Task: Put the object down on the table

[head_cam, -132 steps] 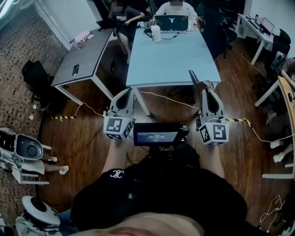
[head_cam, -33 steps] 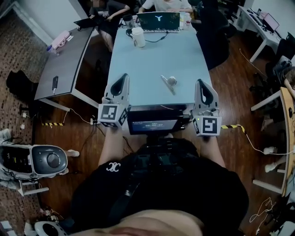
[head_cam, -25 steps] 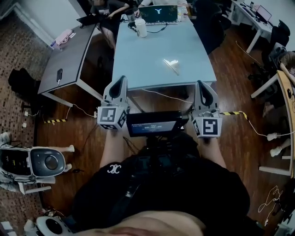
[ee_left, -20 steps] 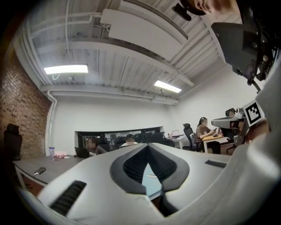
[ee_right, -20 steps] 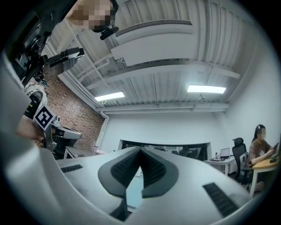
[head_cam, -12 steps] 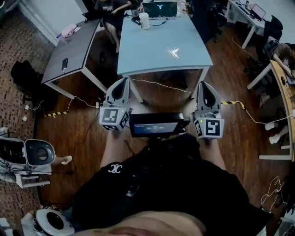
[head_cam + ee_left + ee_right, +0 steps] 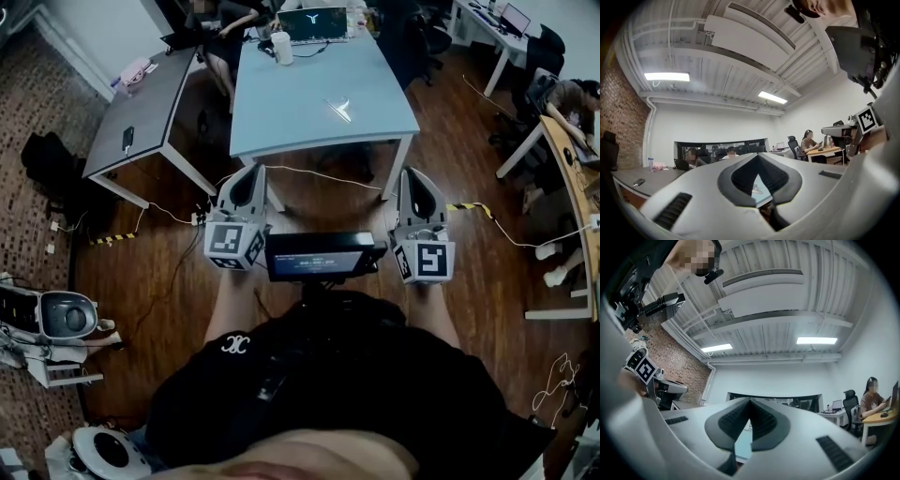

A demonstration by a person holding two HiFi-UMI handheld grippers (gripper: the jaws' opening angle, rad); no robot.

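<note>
Left gripper view has the left gripper (image 7: pixel 757 155) with its jaws closed tip to tip and nothing held between them. Through the opening behind the tips a small pale object (image 7: pixel 756 188) shows, lying on the light-blue desk (image 7: pixel 761 198). Right gripper view tells the same of the right gripper (image 7: pixel 750 400): jaws together, empty, pointing a little upward toward the ceiling lights.

Seen from the head view, both grippers are held side by side just short of the light-blue desk's near edge, over the wooden floor (image 7: pixel 169 281), with a small dark screen (image 7: pixel 323 255) between their marker cubes. The object rests on the desk's near half, somewhat right of its middle, well apart from both grippers and touched by neither. What kind of thing it is cannot be made out at this size.

At the desk's far end stand an open laptop (image 7: pixel 310 23) and a white cup (image 7: pixel 281 47). Left of the desk is a grey desk (image 7: pixel 155 103) carrying a phone (image 7: pixel 127 137)
</note>
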